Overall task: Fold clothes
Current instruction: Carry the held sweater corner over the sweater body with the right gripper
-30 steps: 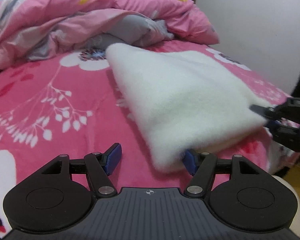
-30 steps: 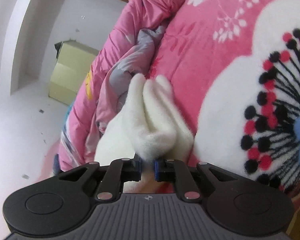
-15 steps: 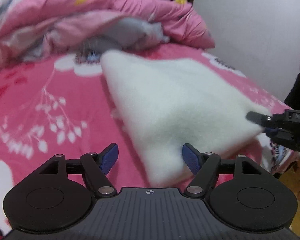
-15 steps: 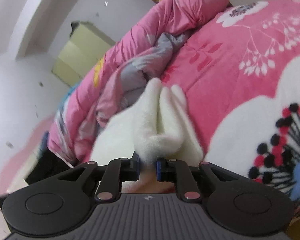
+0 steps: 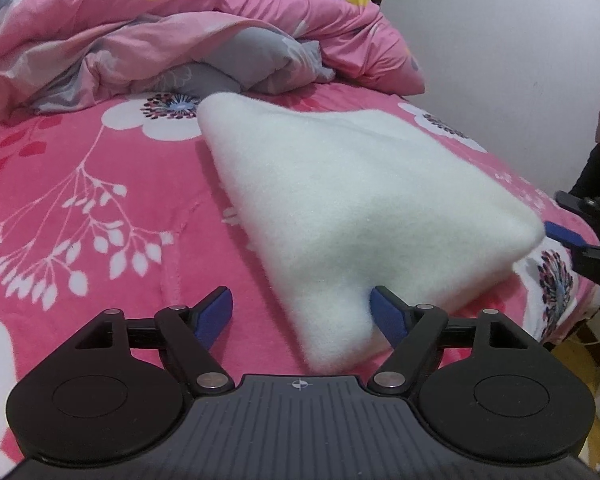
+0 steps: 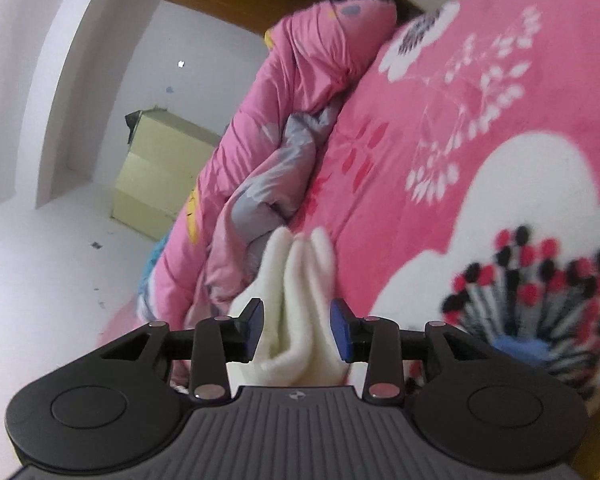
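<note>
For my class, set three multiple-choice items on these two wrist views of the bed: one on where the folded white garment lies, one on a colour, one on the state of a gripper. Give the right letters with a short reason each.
1. Where does the white fleece garment lie?
A. On the pink flowered bedspread
B. On the floor
C. On top of the bunched-up quilt

2. What colour are the pads on the gripper fingers?
A. Red
B. Blue
C. Yellow

3. How does the right gripper stand towards the garment's folded edge?
A. Out of view
B. Clamped tight on it
C. Opening, pads clear of the edge between them

Answers:
1 A: the left wrist view shows it flat on the bedspread, in front of the quilt.
2 B: both views show blue pads.
3 C: in the right wrist view there are gaps between each pad and the fleece layers.
</note>
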Available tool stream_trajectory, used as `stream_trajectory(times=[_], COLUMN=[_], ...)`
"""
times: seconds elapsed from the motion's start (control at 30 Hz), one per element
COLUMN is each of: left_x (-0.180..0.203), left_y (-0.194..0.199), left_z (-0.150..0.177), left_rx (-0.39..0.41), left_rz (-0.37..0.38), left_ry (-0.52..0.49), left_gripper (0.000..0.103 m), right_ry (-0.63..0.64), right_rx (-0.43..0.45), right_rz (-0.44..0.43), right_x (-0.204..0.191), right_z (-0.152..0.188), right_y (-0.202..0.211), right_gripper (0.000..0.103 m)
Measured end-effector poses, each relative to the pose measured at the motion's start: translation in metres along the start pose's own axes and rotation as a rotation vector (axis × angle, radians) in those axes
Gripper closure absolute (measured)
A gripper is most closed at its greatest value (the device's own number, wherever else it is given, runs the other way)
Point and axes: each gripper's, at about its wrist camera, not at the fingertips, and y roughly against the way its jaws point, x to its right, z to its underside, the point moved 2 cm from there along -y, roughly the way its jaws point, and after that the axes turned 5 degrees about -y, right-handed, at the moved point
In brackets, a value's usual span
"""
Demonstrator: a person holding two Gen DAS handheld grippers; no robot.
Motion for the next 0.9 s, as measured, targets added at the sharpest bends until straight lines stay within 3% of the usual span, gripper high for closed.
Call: stream_trajectory(times=[0.27,0.53,0.77,0.9], left_x=[0.005,0.009,0.011,0.012], left_y=[-0.001,-0.001,-0.001,-0.001], left_z=[-0.003,-0.004,-0.004,-0.005], left_rx=[-0.011,-0.012,-0.011,-0.012], left_rz=[-0.031,-0.057,-0.076,-0.080], left_ry=[-0.059,-0.102,-0.122,-0.130], left_gripper=[0.020,0.020,0.019,0.019], right_ry=[-0.014,0.108,0.197,0.155], right_rx=[-0.169,-0.276,-0.301,-0.301], right_rz=[-0.062,-0.083,-0.094,-0.075], right_x=[0.009,-0.010,-0.024,-0.017], right_z=[-0.017,-0.035,-0.038,-0.053], right_y=[-0.058,-0.102,-0.113,-0.130], right_gripper=[0.063,0.061,0.058,0.058])
